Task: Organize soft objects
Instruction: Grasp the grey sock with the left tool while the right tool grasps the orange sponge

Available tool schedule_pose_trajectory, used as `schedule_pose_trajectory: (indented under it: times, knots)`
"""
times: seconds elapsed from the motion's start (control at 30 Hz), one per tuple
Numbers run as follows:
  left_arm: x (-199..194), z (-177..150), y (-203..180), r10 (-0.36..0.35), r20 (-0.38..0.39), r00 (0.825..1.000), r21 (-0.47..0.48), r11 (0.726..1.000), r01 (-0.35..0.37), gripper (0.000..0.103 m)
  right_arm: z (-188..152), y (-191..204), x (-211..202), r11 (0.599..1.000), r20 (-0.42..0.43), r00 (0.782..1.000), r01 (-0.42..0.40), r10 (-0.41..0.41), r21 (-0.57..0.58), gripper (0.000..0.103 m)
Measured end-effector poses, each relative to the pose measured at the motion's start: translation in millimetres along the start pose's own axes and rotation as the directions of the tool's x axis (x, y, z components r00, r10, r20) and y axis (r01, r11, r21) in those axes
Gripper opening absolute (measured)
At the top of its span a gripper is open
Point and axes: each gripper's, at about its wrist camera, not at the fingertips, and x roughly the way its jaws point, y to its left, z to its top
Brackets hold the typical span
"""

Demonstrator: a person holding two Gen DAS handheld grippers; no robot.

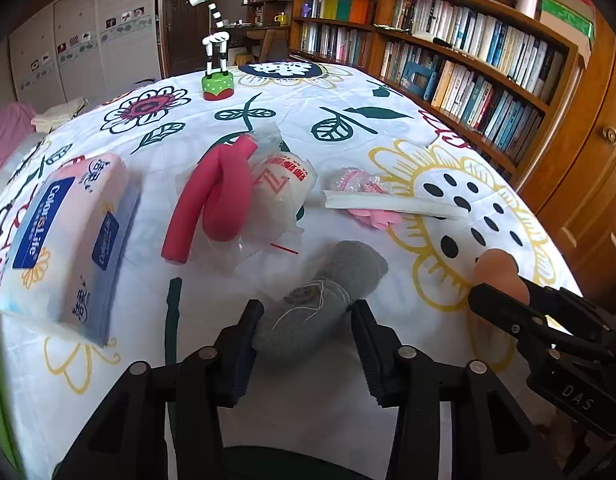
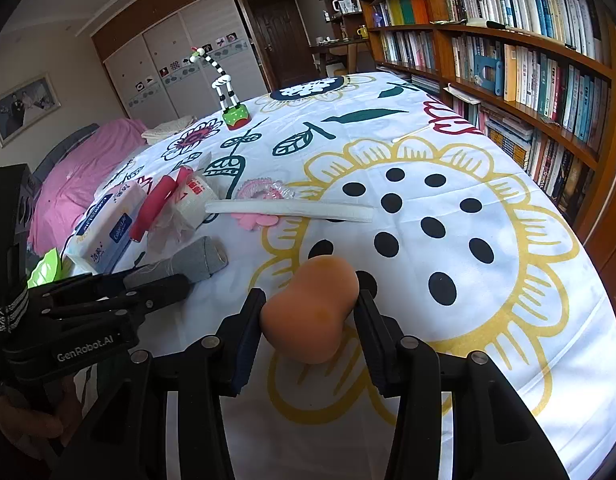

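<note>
Clear plastic bag (image 1: 268,216) holds white roll, on tablecloth (image 1: 347,92).

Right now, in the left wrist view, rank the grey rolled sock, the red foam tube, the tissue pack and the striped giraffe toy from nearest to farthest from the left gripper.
1. Grey rolled sock, between the left gripper fingers.
2. Red foam tube, ahead, slightly left, on a clear bag.
3. Tissue pack, far left; close to the tube, hard to separate.
4. Striped giraffe toy, at the far end of the table.

- Striped giraffe toy (image 1: 216,46) stands upright on the far floral tablecloth (image 1: 347,92).
- Bookshelf (image 1: 467,52) runs along the right.
- Wardrobe (image 2: 180,68) far left.
</note>
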Motion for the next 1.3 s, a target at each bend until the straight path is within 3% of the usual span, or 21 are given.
schedule_pose_trajectory:
  times: [0.6, 1.3]
  knots:
    - [-30.1, -3.5, -0.2, -0.021, 0.055, 0.998, -0.013, 1.0, 0.022, 0.038, 1.6, 2.4, -13.8, 1.0, 0.035, 0.999, -0.012, 0.011, 0.02, 0.047]
    - [-68.7, -22.1, 43.8, 0.061, 0.115, 0.991, -0.12, 0.992, -0.047, 0.038, 3.9, 47.3, -25.0, 0.996, 0.062, 0.995, -0.081, 0.082, -0.033, 0.047]
